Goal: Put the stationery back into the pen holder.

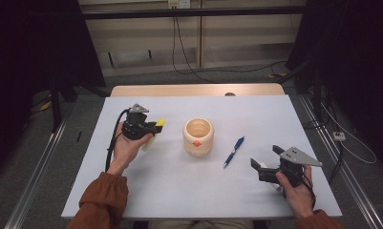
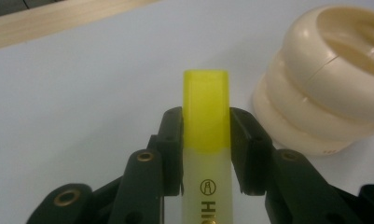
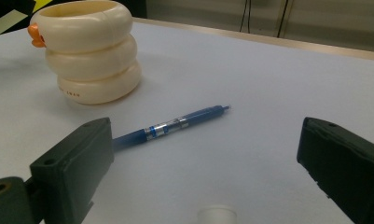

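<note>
Nearest you, your right gripper (image 1: 265, 160) rests low over the smooth white table (image 1: 179, 186), its blocky matte-black jaws spread wide with nothing between them. Just ahead of it lies a slim blue pen (image 3: 175, 125) with a silvery band at mid-barrel, flat on the table. Your left gripper (image 2: 205, 140) is pinching a highlighter (image 2: 206, 121) across its flat sides: pale translucent barrel, bright yellow squared cap sticking out past the pads, lifted off the table. Beyond the pen stands a glossy cream pot (image 1: 198, 137), shaped like three stacked rings, open-topped, with a small orange knob on its side.
</note>
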`<state>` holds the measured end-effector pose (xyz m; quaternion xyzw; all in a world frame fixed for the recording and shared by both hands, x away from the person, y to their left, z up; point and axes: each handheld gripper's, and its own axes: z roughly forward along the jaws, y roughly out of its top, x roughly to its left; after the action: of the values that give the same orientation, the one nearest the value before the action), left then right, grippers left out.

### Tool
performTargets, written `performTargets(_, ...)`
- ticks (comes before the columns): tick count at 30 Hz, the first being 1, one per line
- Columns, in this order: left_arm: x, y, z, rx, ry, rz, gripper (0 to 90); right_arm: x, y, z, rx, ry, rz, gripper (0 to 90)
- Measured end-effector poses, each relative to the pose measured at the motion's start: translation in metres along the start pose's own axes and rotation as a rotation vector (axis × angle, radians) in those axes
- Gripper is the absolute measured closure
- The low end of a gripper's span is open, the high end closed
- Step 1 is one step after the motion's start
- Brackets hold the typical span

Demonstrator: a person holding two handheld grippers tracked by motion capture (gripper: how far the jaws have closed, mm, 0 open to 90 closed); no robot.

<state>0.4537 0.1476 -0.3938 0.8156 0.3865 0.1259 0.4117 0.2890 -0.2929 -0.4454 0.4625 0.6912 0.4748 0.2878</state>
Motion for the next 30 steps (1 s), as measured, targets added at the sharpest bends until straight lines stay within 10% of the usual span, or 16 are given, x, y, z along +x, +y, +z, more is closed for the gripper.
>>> performTargets(30, -0.034, 0.016, -0.034, -0.252, -0.056, 0.039, 67.4, 0.000, 0.000, 0.000, -0.001, 0.000, 0.000, 3.6)
